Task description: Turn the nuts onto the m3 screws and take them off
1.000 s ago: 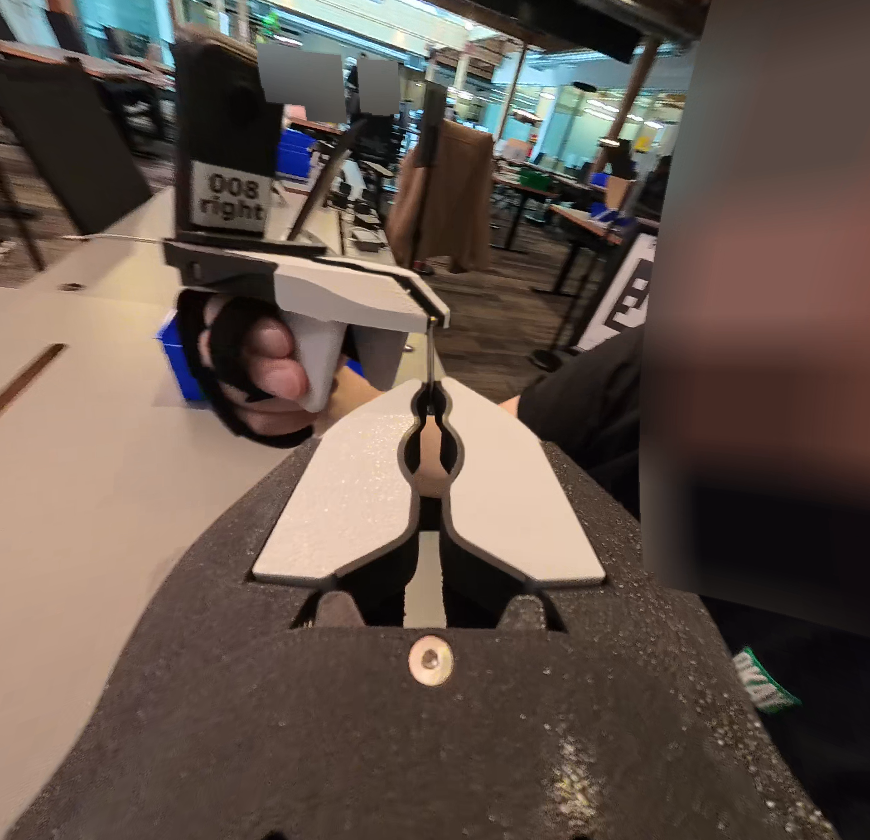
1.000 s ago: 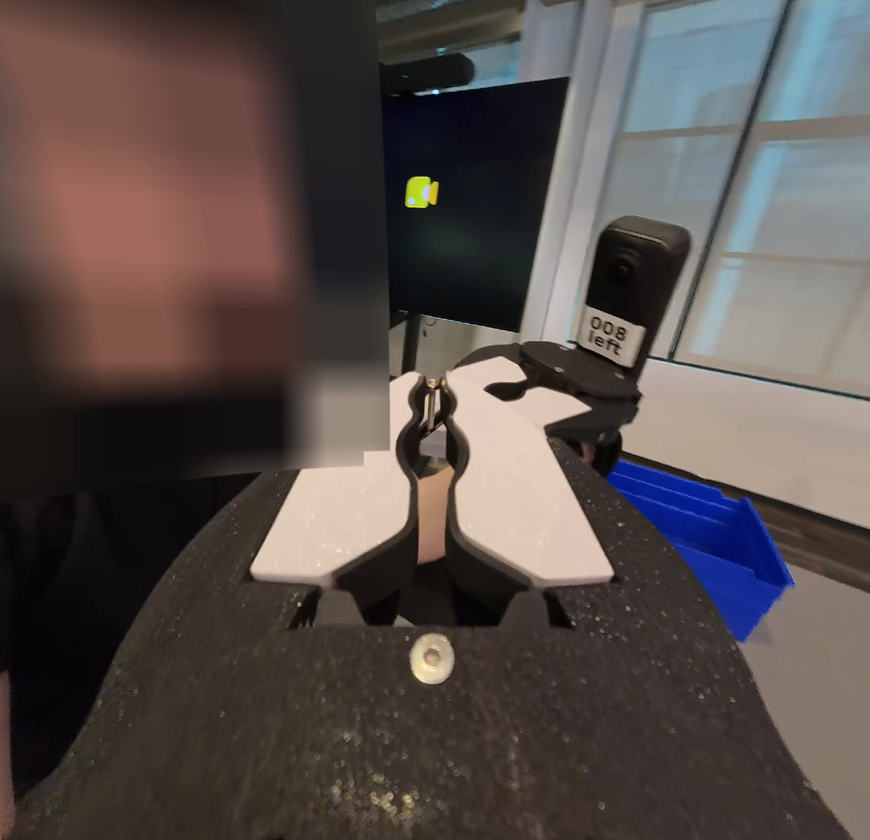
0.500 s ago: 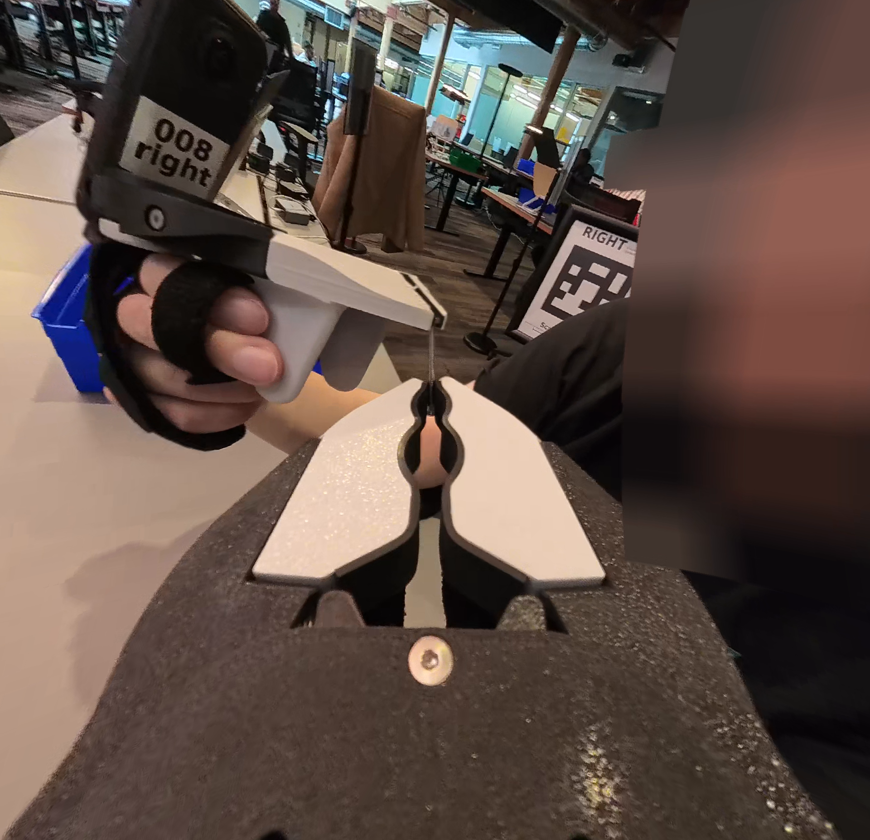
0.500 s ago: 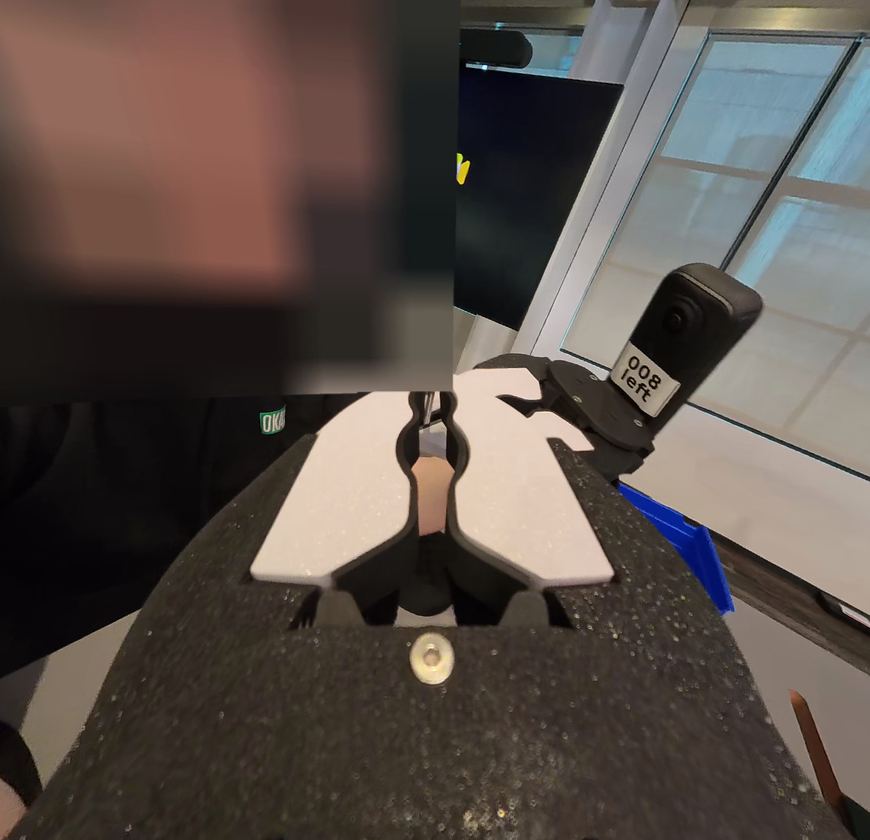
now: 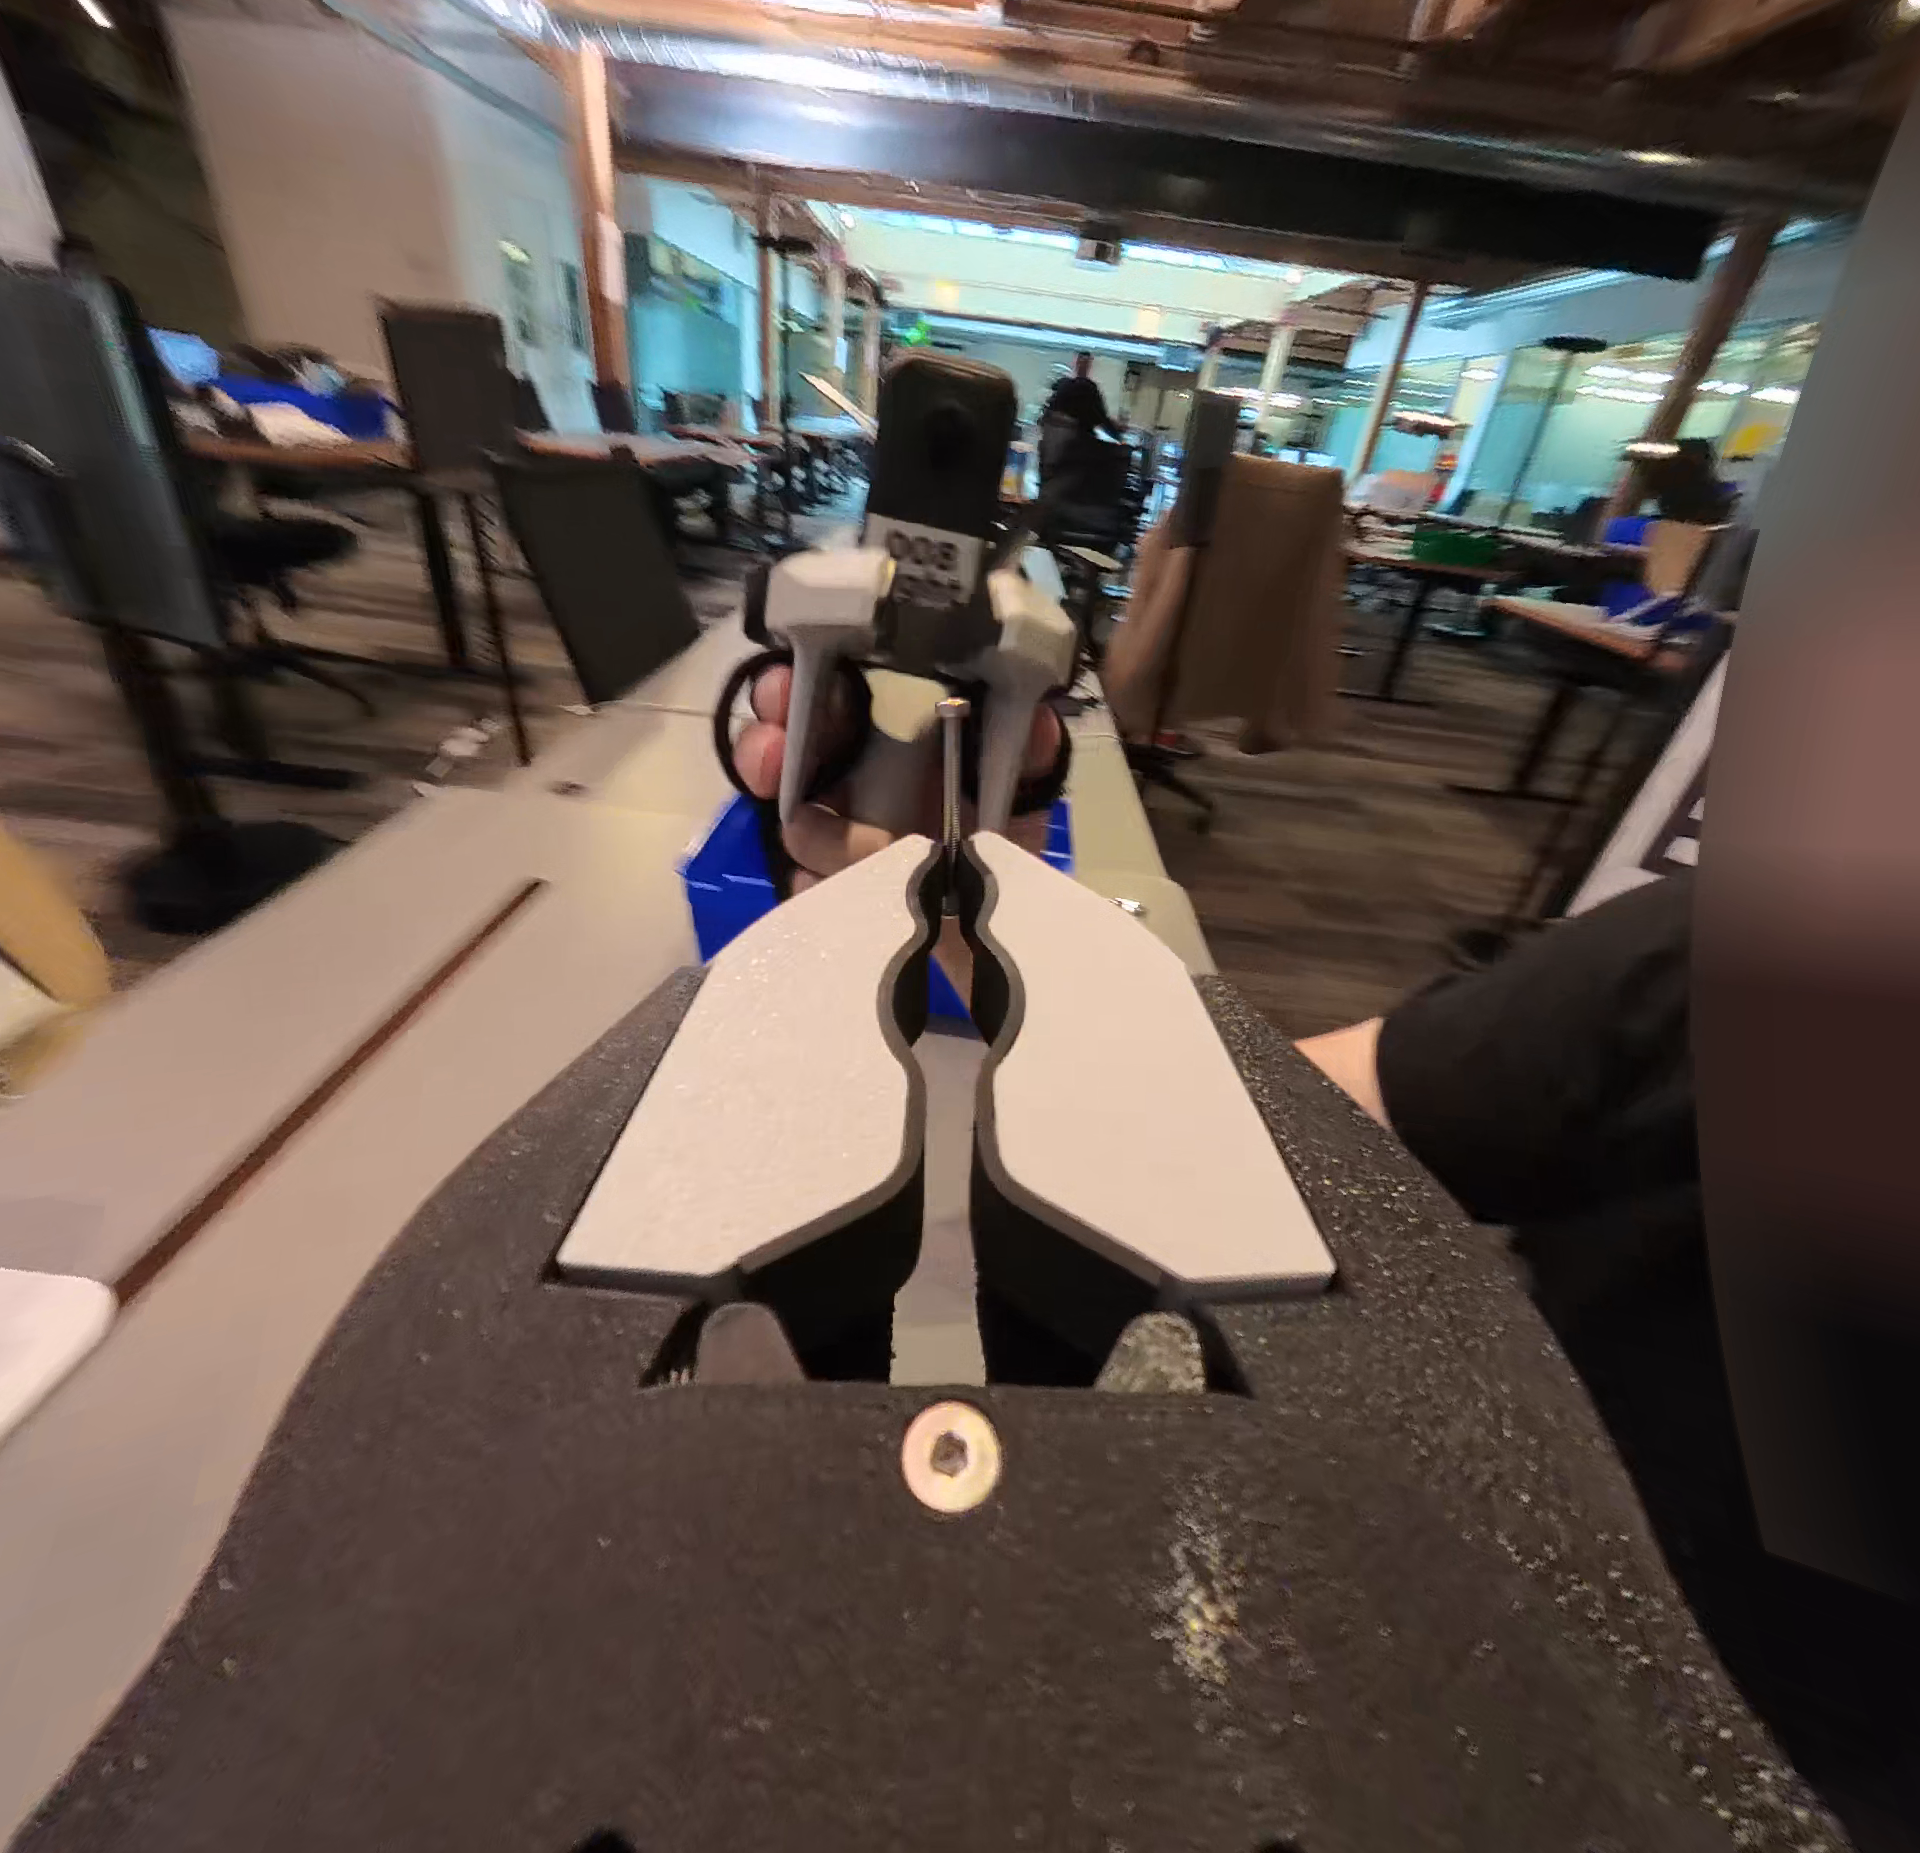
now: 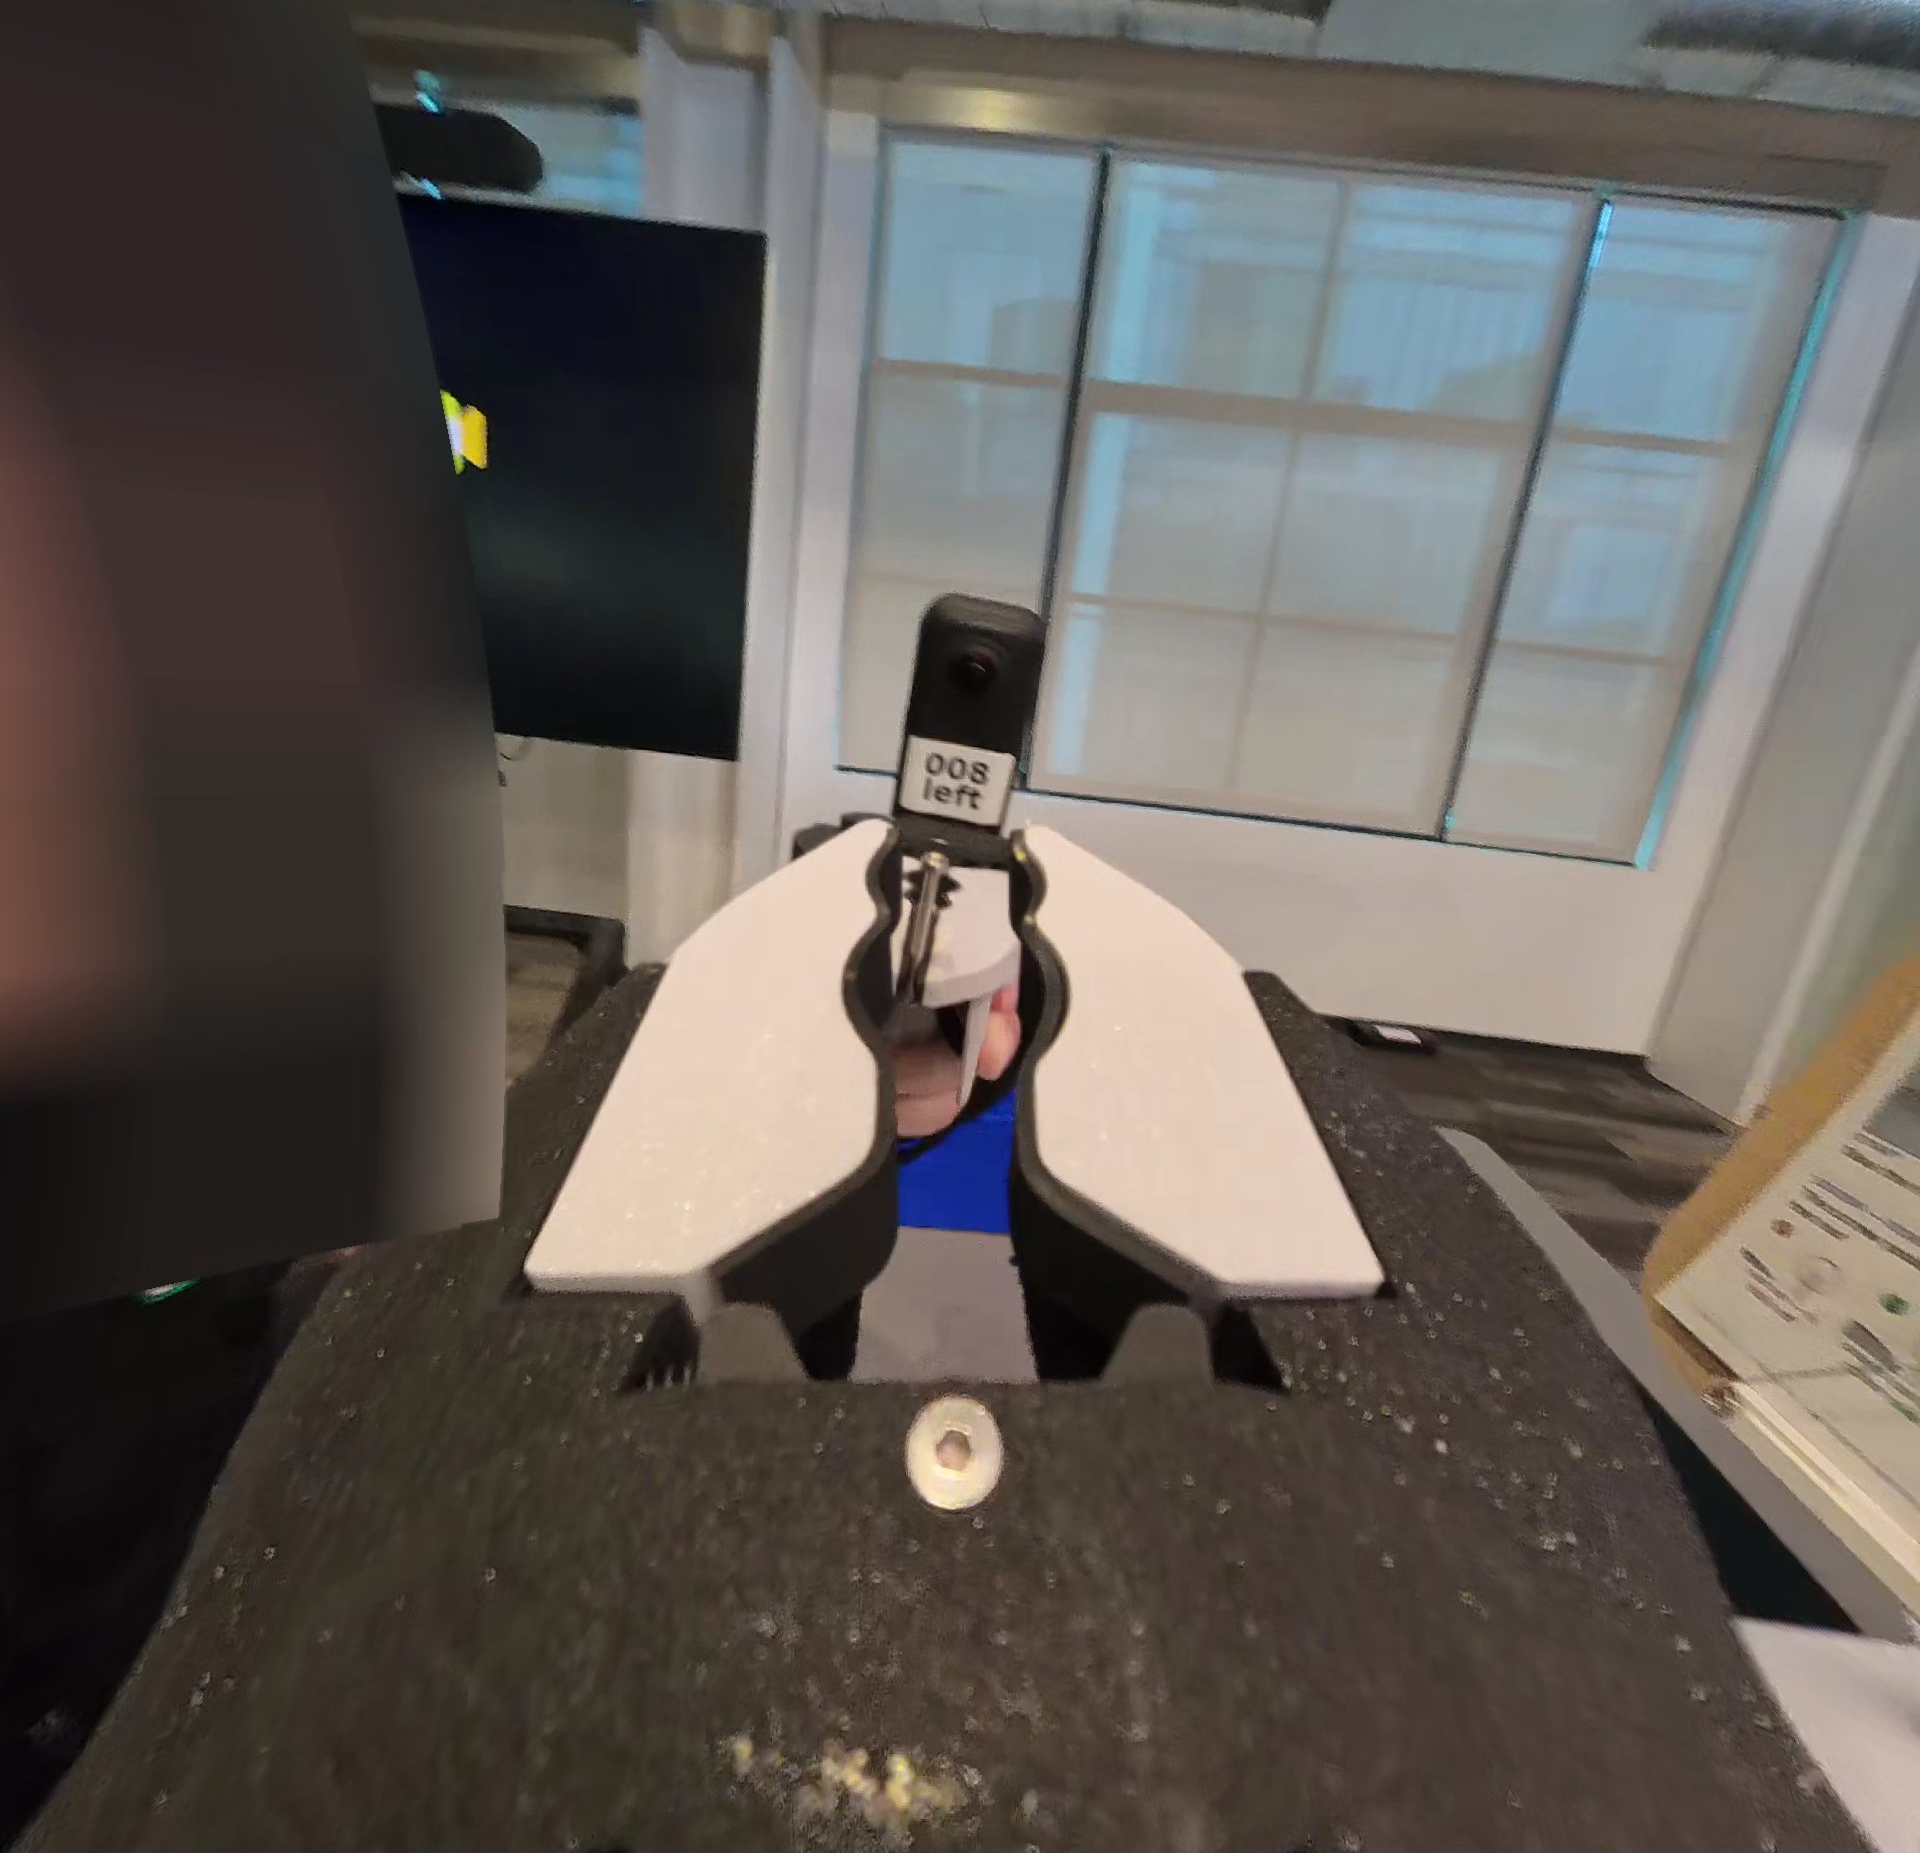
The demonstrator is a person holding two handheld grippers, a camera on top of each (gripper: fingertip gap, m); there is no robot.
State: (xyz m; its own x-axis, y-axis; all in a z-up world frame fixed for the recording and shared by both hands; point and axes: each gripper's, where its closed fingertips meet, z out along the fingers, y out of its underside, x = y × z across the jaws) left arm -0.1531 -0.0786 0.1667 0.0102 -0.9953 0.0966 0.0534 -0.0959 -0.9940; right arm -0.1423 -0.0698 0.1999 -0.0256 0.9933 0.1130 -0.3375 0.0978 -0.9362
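My left gripper (image 5: pixel 948 853) is shut on a thin metal m3 screw (image 5: pixel 949 795), which stands up out of its tips with a small flat piece at the top end. My right gripper (image 5: pixel 891 816) faces it from beyond the screw, open, one finger on each side of the screw and not touching it. In the right wrist view my right gripper (image 6: pixel 951 847) is open around the screw (image 6: pixel 920 930). A small dark nut (image 6: pixel 940 894) seems to sit on the screw near its free end. The left gripper (image 6: pixel 914 982) holds the other end.
A blue bin (image 5: pixel 727 889) stands on the white table (image 5: pixel 312 1024) under both grippers and also shows in the right wrist view (image 6: pixel 951 1180). A person in a black sleeve (image 5: pixel 1538 1055) is at the right. A printed sheet (image 6: pixel 1818 1273) lies at the right.
My right gripper, shut at the screw's top end from the side before, has opened and swung round to face the left gripper head-on. The left gripper still holds the screw.
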